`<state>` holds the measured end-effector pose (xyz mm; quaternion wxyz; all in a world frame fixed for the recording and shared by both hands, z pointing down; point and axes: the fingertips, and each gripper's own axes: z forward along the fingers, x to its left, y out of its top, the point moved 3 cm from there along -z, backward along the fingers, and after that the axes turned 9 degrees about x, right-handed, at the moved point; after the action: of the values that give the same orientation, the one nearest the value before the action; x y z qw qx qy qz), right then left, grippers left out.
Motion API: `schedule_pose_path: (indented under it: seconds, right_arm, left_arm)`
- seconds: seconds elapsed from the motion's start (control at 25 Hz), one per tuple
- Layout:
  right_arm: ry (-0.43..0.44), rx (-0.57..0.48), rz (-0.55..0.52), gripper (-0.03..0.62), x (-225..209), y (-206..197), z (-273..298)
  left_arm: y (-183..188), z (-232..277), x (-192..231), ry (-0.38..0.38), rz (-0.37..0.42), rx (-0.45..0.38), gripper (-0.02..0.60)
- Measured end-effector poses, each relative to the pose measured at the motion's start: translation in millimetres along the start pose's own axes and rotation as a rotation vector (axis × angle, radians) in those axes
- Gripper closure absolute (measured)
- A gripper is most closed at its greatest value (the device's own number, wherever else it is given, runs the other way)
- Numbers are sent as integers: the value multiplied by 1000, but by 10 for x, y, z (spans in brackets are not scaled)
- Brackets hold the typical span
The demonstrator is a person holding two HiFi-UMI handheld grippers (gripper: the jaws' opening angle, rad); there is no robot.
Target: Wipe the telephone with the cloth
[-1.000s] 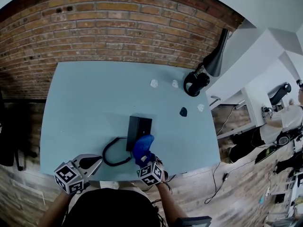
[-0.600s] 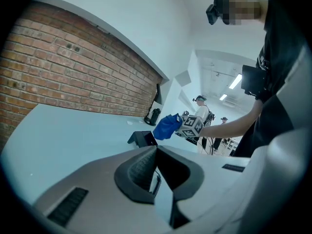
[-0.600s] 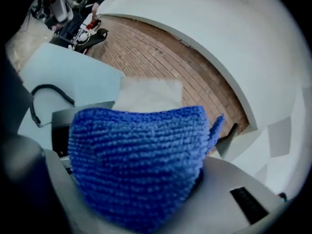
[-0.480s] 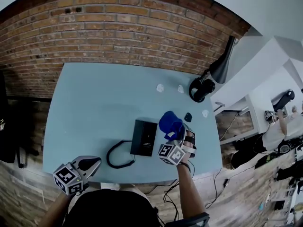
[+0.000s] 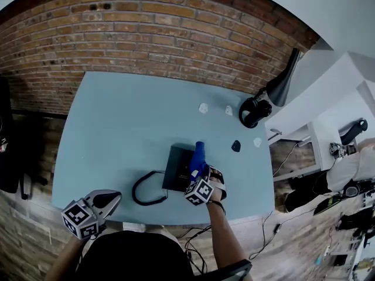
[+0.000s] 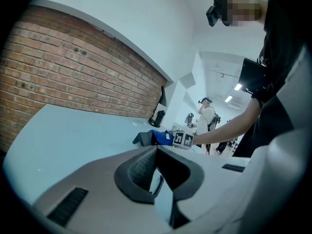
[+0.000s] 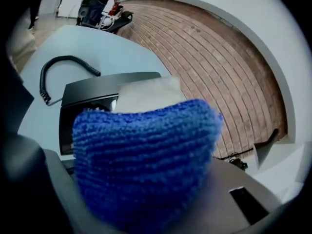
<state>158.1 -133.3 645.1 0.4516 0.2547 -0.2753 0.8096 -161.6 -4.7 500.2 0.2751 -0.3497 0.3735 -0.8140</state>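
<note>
R gripper clamps blue knit cloth over black rectangular telephone, long axis twd brick wall, black coiled cord left; L gripper closed, empty.

Soft, even light all round, no hard shadows. Fisheye bends the edges, corners go black. Held in the right gripper, the blue cloth sits close and blurry; brick wall beyond looks sharper.

a pale blue table bears a black telephone with coiled cord, black headphones, small white bits and a dark piece.
</note>
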Motion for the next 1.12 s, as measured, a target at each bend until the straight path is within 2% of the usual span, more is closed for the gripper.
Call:
schedule_pose_path:
  seconds: [0.16,0.36,0.56,0.72,0.88,1.04,1.12]
  right_arm:
    - [26,-22,-61,499,318,-95,-83]
    - [-20,-10,-103,496,422,-182,-153]
    - [-25,-12,-116,496,485,-215,-254]
    - [-86,-57,-17,494,110,-91,-385]
    - [-135,-80,-43,493,-333,198,-329]
    - [-73,-40,-152,495,-166,294,-149]
    - [-72,-34,-165,513,-69,314,-173]
  left_arm:
    - [6,23,-11,-4,7,12,557]
    - [52,167,-86,-44,37,28,557]
    - [132,245,-163,-70,70,31,557]
    - [139,245,-203,-78,78,28,558]
    - [74,235,-239,-82,75,31,558]
    - [53,173,-263,-72,68,20,558]
    - [36,133,-252,-63,63,9,557]
